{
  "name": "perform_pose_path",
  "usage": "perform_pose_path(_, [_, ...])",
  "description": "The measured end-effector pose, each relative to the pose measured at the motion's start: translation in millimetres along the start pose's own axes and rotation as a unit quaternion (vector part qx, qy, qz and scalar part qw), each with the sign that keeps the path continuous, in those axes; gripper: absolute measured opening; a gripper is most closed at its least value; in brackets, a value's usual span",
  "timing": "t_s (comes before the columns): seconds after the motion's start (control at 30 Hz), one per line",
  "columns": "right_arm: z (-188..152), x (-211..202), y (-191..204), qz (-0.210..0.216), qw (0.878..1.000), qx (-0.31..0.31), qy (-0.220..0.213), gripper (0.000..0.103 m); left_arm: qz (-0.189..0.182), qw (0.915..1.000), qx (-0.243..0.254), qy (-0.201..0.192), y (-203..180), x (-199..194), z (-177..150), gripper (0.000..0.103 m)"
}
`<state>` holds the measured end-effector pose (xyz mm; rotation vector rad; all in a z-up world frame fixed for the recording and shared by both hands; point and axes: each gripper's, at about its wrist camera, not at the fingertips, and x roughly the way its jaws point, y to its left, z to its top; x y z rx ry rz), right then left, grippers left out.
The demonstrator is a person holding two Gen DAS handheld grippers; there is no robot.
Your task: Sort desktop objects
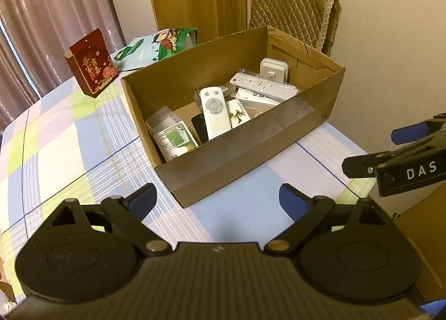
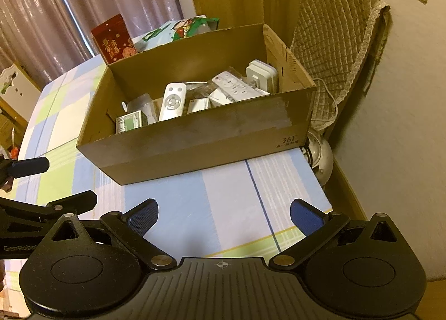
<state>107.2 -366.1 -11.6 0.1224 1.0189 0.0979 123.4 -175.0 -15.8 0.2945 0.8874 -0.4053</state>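
Observation:
An open cardboard box [image 1: 251, 152] [image 2: 195, 141] stands on the checked tablecloth. Inside lie a white oval remote [image 1: 214, 112] [image 2: 172, 101], a long white remote [image 1: 262, 85] [image 2: 234, 88], a white adapter [image 1: 273, 69] [image 2: 262, 74], card packs [image 1: 174, 140] [image 2: 131, 122] and a black item [image 1: 200, 126]. My left gripper [image 1: 217, 198] is open and empty, held above the cloth just short of the box's near corner. My right gripper [image 2: 223, 215] is open and empty too, in front of the box's long side. Each gripper shows at the edge of the other's view.
A red gift box [image 1: 92, 64] [image 2: 114, 41] stands behind the cardboard box at the left, beside a green and white printed bag [image 1: 156, 46] [image 2: 181, 29]. A chair with a quilted cover [image 1: 292, 4] [image 2: 334, 35] stands beyond the table's far edge. Curtains hang at the left.

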Motion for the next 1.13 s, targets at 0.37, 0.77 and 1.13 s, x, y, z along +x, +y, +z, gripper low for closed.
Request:
perform_pose_path(0.37, [5, 4, 1, 0.007, 1.000, -0.025, 0.001, 0.103, 0.014, 0.9996, -0.022, 0.011, 5, 2, -5, 0.093])
perform_pose_path(0.77, [17, 15, -1, 0.011, 0.999, -0.043, 0.008, 0.103, 0.028, 0.9987, -0.042, 0.010, 10, 8, 4, 0.093])
perform_pose_path(1.13, [29, 23, -7, 0.004, 0.999, -0.045, 0.012, 0.103, 0.030, 0.9985, -0.045, -0.003, 10, 18, 18, 0.093])
